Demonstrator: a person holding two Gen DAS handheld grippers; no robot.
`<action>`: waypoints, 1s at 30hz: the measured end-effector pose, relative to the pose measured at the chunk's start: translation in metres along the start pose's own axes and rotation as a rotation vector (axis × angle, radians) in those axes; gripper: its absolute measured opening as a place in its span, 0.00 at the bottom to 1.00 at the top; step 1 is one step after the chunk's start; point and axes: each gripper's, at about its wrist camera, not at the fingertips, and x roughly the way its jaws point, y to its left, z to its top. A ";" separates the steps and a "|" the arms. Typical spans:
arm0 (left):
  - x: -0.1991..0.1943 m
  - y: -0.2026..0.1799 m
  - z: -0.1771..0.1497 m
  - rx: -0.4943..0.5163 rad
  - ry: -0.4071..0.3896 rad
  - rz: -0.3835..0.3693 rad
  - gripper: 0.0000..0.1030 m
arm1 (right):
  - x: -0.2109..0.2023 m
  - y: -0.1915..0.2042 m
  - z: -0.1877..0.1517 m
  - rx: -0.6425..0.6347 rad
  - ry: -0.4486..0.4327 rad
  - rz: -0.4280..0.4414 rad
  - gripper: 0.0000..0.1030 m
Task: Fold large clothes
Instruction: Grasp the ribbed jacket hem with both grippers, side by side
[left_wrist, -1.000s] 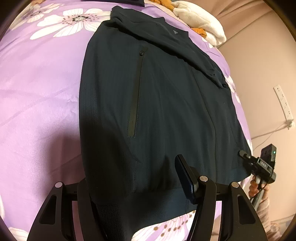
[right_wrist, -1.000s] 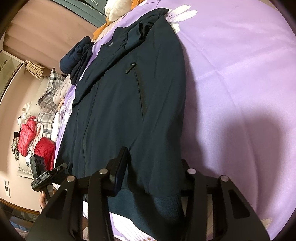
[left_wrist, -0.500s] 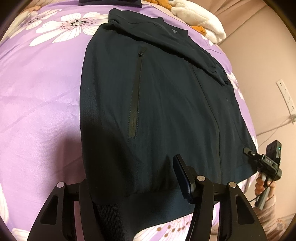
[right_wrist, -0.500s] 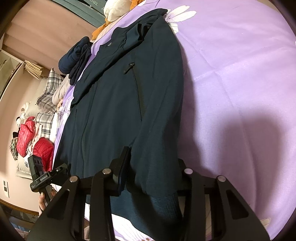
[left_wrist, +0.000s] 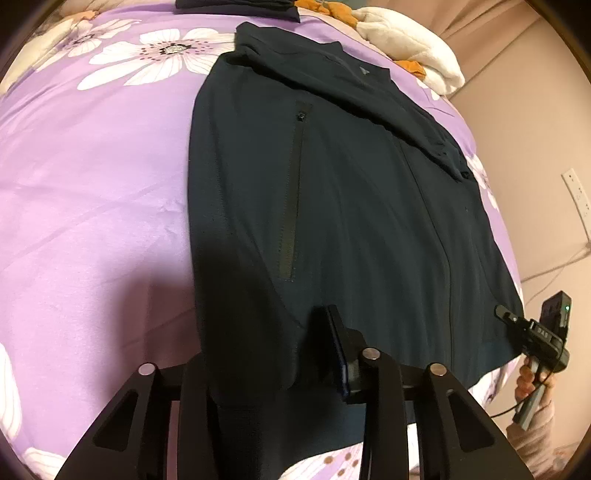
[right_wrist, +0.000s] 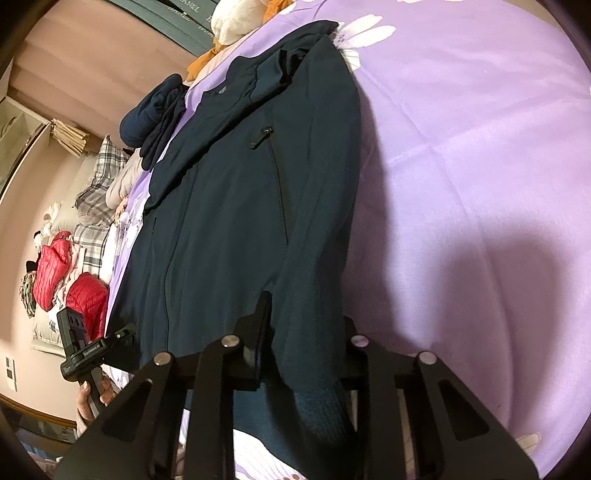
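A dark navy jacket lies flat, front up, on a purple flowered bedsheet, collar at the far end. My left gripper straddles the near left corner of the ribbed hem. Its jaws are closing, with fabric draped over the left finger and puckering against the right finger. The same jacket shows in the right wrist view, where my right gripper straddles the other hem corner. Its jaws are also closing with cloth between them, and the right finger is mostly hidden.
A white plush blanket and folded dark clothes lie at the head of the bed. Plaid pillows and red padded jackets are piled beside the bed. A socket strip hangs on the wall. Bare sheet flanks the jacket.
The jaws of both grippers have narrowed around the jacket's hem corners, and the fabric between them has bunched up. Neither hand has shifted.
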 end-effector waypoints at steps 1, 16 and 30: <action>-0.001 0.002 0.000 -0.004 -0.003 -0.001 0.30 | 0.000 0.001 0.000 -0.002 0.000 -0.002 0.22; -0.010 -0.008 0.001 0.063 -0.055 0.065 0.08 | -0.004 0.013 0.002 -0.021 -0.032 0.031 0.15; -0.020 -0.026 0.004 0.119 -0.112 0.076 0.08 | -0.007 0.025 0.004 -0.049 -0.052 0.071 0.13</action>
